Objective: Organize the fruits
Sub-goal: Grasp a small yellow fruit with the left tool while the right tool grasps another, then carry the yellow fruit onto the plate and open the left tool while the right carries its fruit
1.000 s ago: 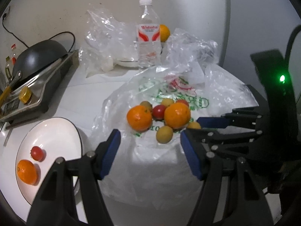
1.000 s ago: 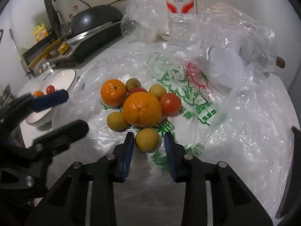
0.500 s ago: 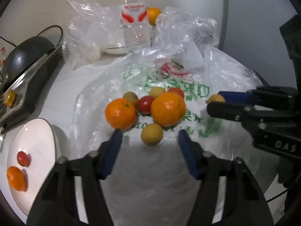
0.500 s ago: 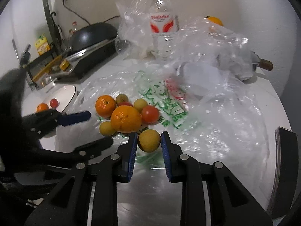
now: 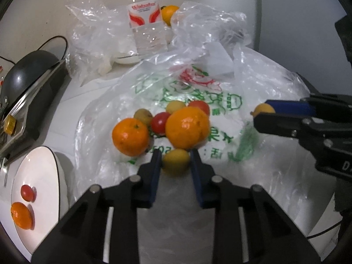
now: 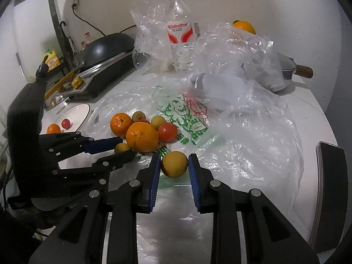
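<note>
A crinkled clear plastic bag with green print (image 5: 198,101) covers most of the white counter, with 2 round oranges, 2 red tomatoes and small yellow fruits heaped at its middle; a white round plate with a dark rim (image 5: 44,169) sits at the left edge already holding 1 small orange and 1 tomato. The right gripper (image 6: 173,167) angles down over the bag's near side, its blue pads clamped on a small round yellow fruit (image 6: 174,164) that looks lifted clear of the plastic. The left gripper (image 5: 176,162) tilts down from the plate side, pads pressed on a second small yellow fruit (image 5: 176,161) tucked just under the large orange (image 5: 187,127). To lift cleanly, the left should draw back and up, away from that orange, so the pile does not roll, then carry to the plate
</note>
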`<state>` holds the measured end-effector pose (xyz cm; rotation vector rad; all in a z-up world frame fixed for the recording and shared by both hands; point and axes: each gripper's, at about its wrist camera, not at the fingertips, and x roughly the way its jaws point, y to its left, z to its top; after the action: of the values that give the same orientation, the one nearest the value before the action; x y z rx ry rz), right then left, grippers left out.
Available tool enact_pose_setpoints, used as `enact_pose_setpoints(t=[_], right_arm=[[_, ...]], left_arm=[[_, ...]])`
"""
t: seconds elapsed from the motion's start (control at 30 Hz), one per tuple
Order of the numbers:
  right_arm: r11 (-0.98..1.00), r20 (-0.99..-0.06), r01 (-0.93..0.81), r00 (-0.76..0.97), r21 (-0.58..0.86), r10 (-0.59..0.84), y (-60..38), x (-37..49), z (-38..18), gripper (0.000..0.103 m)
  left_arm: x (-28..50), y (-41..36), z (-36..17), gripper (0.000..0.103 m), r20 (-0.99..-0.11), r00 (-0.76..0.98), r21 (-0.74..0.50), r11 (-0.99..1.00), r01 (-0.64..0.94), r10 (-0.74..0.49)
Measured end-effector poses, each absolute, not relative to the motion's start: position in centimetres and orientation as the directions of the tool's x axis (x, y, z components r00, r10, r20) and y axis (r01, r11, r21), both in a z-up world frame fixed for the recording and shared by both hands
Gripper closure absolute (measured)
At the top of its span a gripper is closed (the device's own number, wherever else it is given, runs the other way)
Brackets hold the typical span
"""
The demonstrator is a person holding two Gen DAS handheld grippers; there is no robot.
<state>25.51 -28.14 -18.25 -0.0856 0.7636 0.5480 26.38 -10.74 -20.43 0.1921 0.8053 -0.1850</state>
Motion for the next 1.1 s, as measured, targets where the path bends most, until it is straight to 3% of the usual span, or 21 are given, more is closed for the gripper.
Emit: enact_pose_setpoints(t=[1.1], right_arm=[[0.846, -0.629, -0.534, 0.657, 0.002, 0.416, -21.3, 20.3, -14.3, 0.075]], left_arm=[[19.2, -4.1, -15.8, 0.075, -0.615, 0.773, 0.024, 0.976, 0.215, -0.155]])
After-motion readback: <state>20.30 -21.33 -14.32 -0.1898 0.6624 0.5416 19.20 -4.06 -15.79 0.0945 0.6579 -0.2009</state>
